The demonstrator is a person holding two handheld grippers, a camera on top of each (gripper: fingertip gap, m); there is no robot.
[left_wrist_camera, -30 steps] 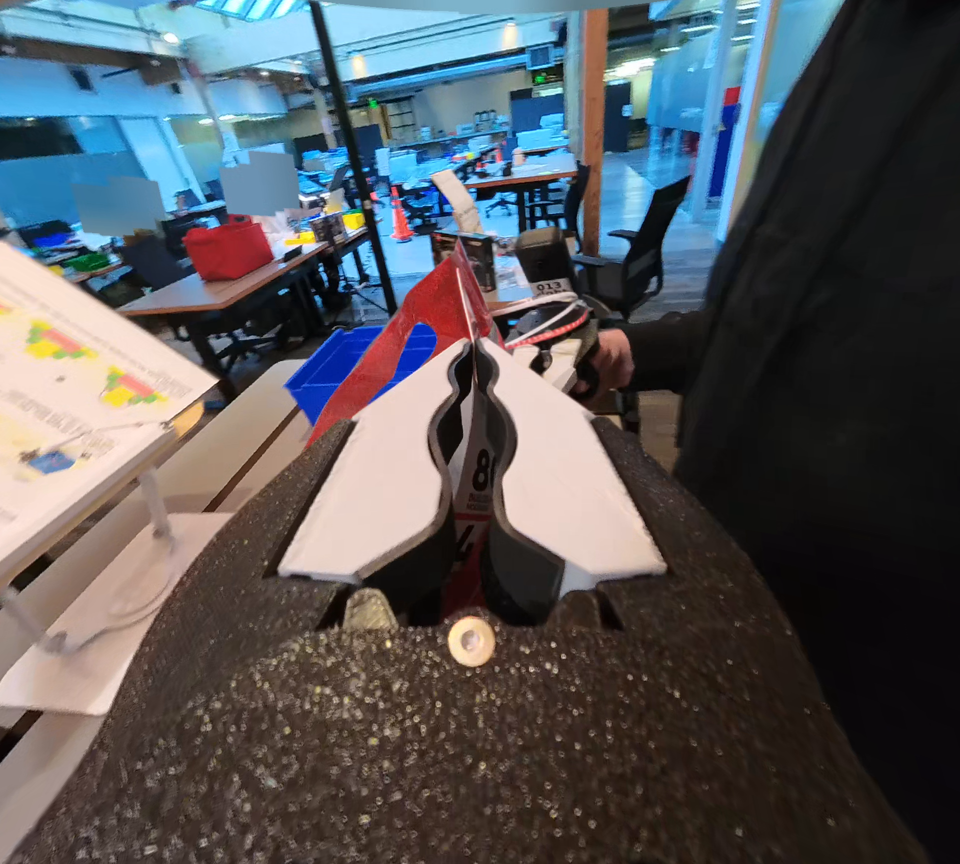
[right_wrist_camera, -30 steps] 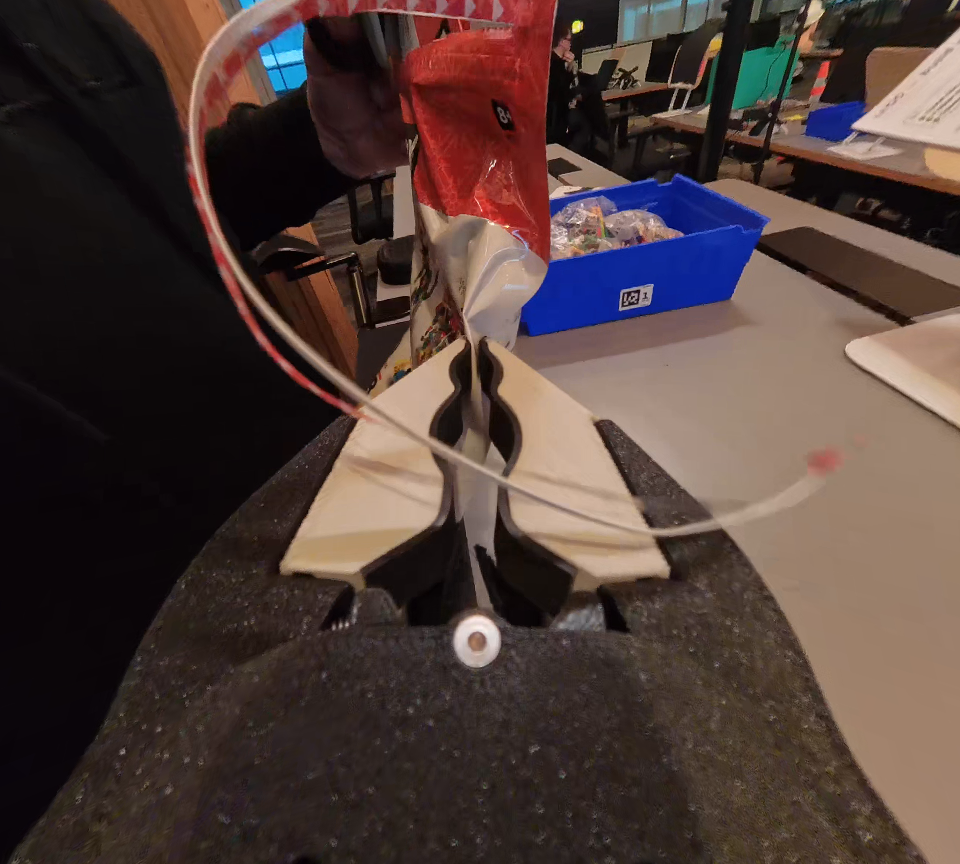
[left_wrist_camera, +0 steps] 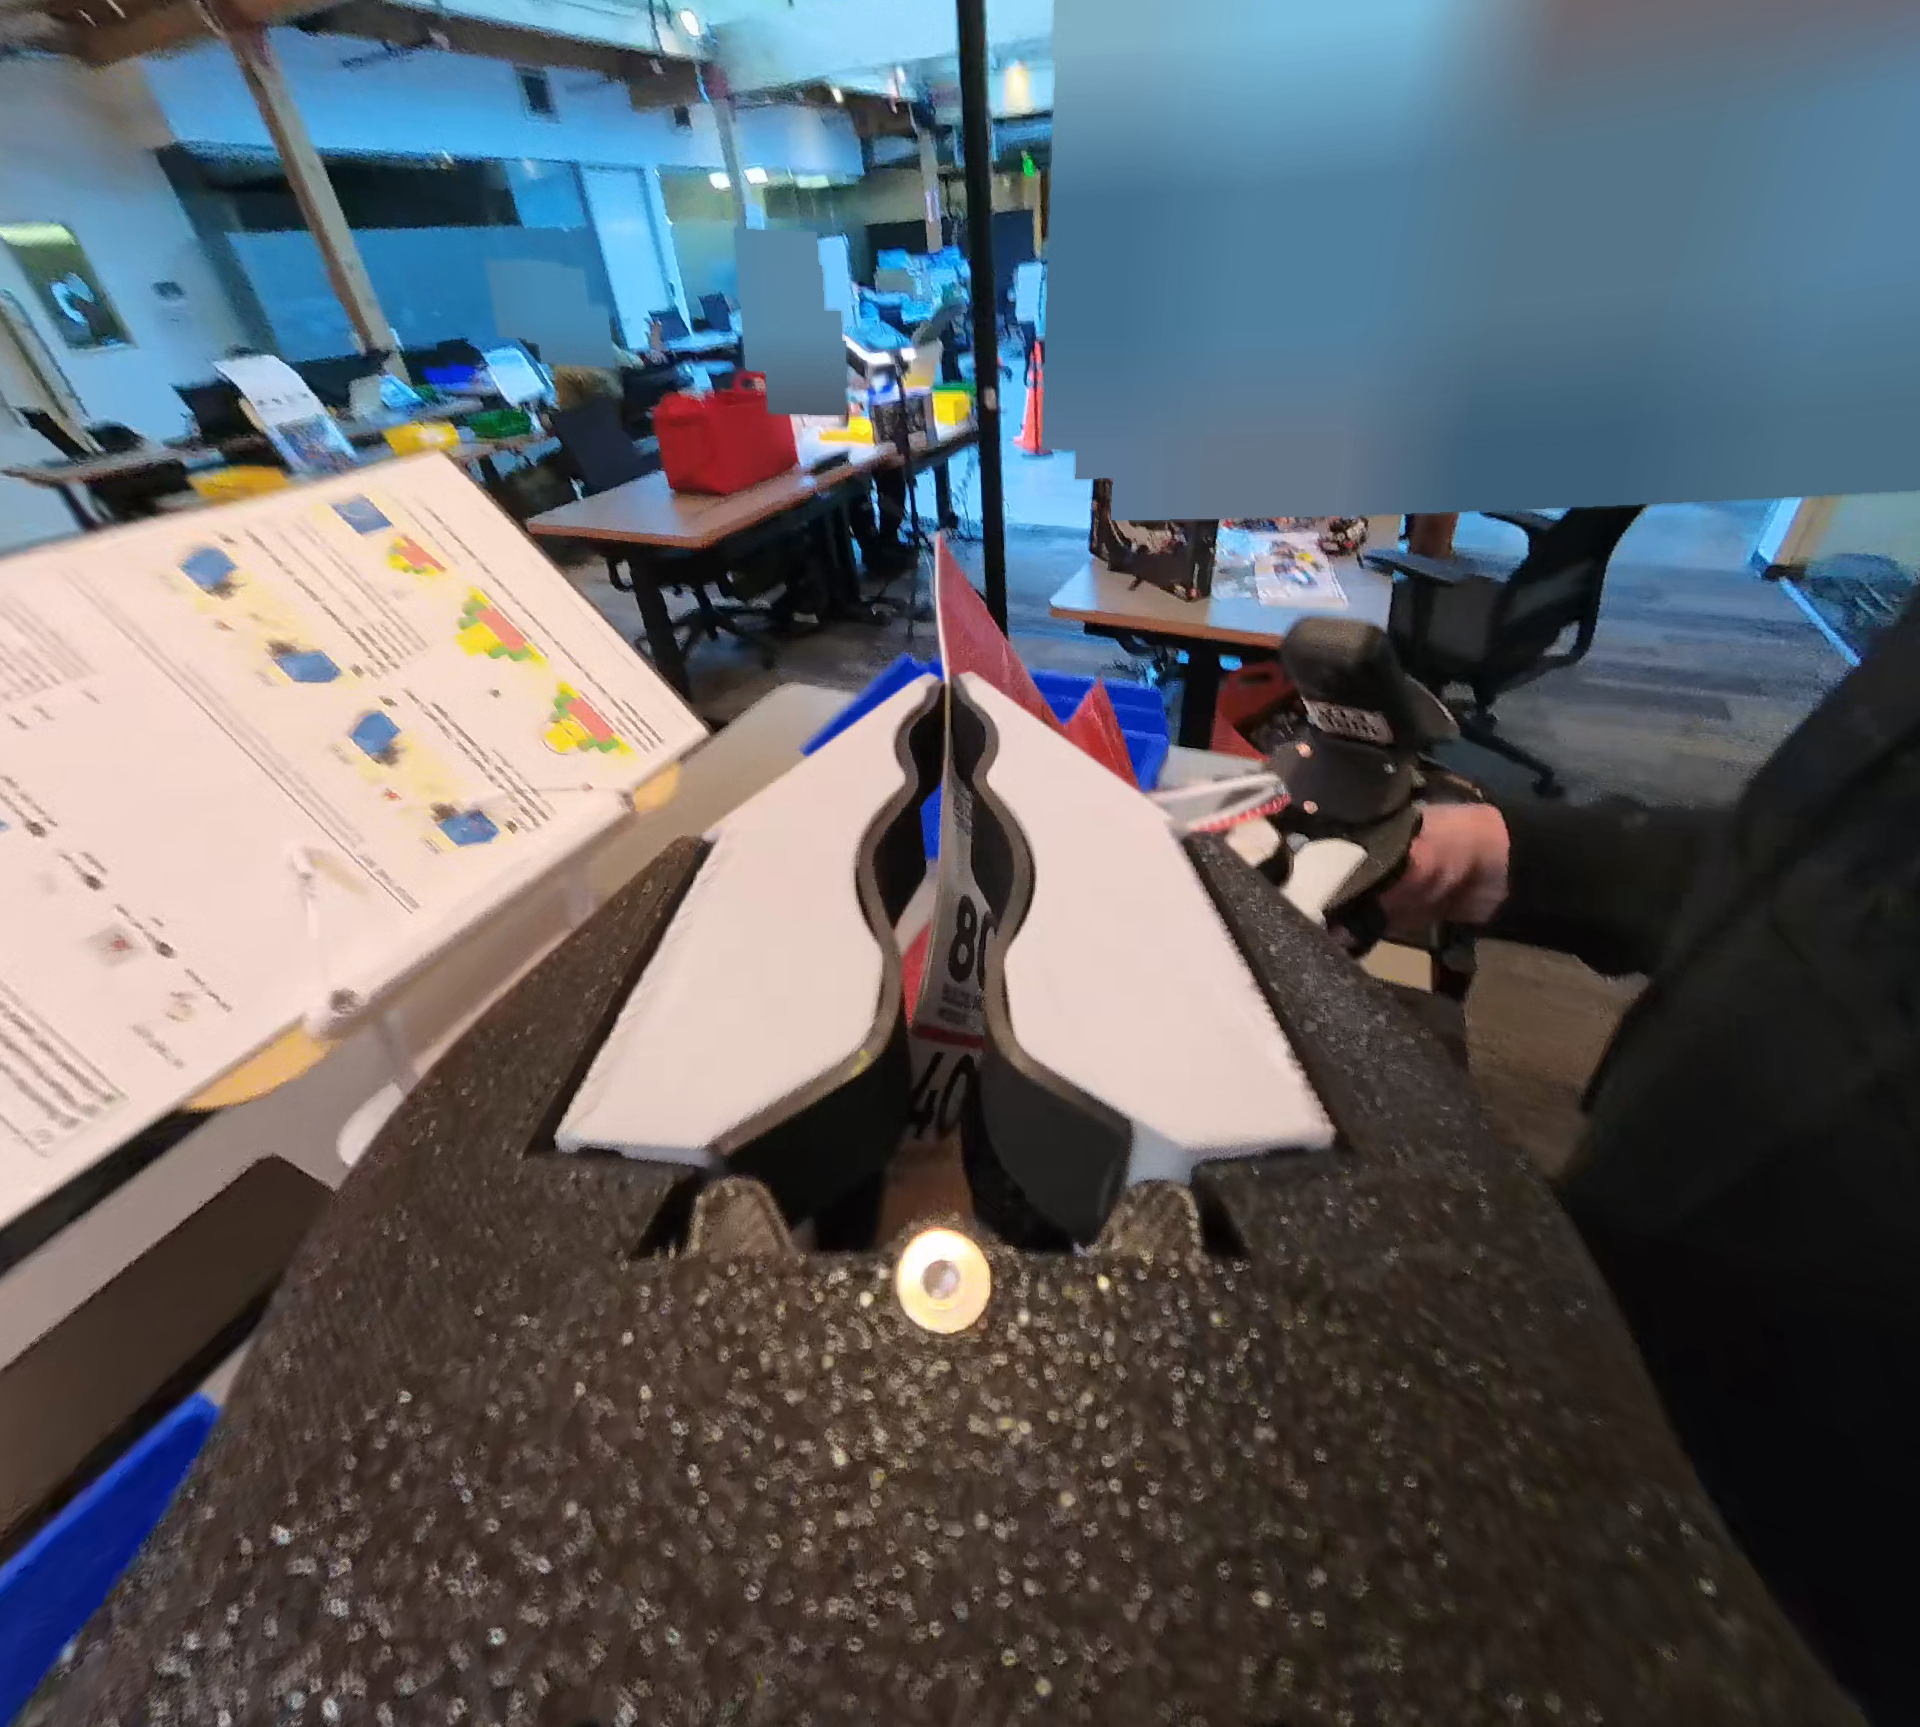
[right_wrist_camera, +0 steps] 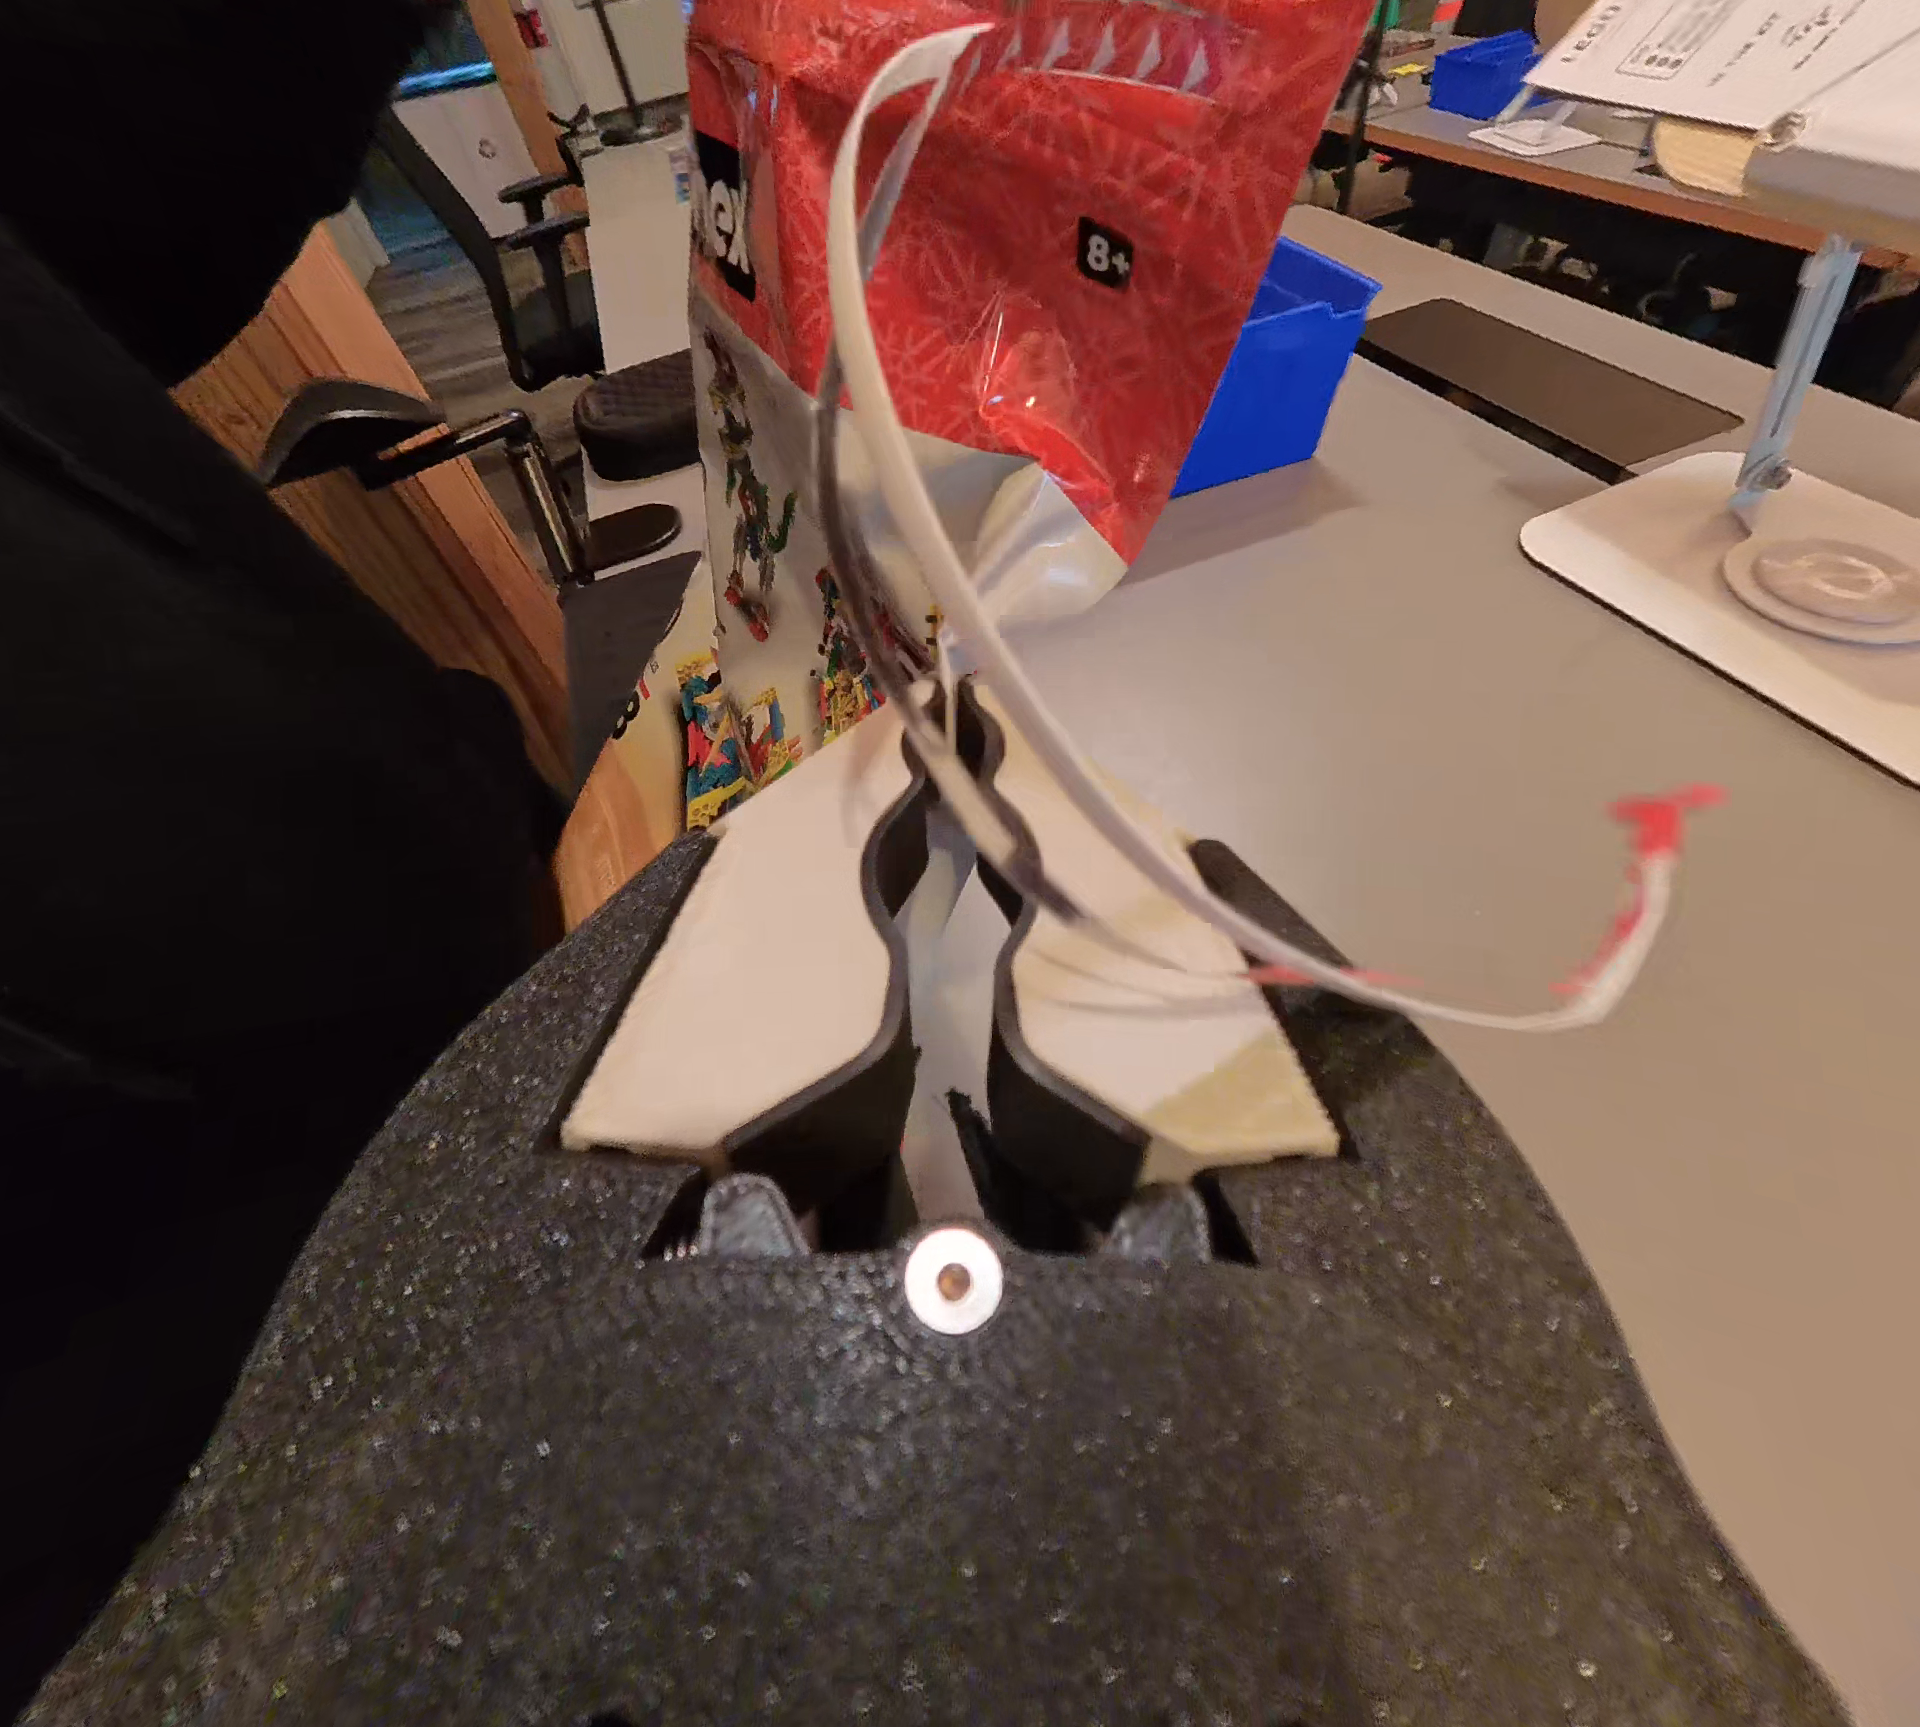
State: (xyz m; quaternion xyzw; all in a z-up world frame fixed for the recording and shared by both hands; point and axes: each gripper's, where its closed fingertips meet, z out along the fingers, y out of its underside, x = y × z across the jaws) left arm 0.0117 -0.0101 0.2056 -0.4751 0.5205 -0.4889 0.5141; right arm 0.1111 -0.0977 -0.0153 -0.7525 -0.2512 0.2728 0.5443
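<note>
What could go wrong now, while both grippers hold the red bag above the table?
The torn strip hangs loose across the right gripper and might snag its fingers. The red bag is held only at thin edges by this gripper and the left gripper, so it could slip, or tear further and spill onto the grey table.

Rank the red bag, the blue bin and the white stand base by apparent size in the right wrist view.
1. Red bag, largest, though nearest the camera.
2. White stand base, partly cut off.
3. Blue bin, mostly hidden behind the bag; its rank against the base is unsure.
</note>
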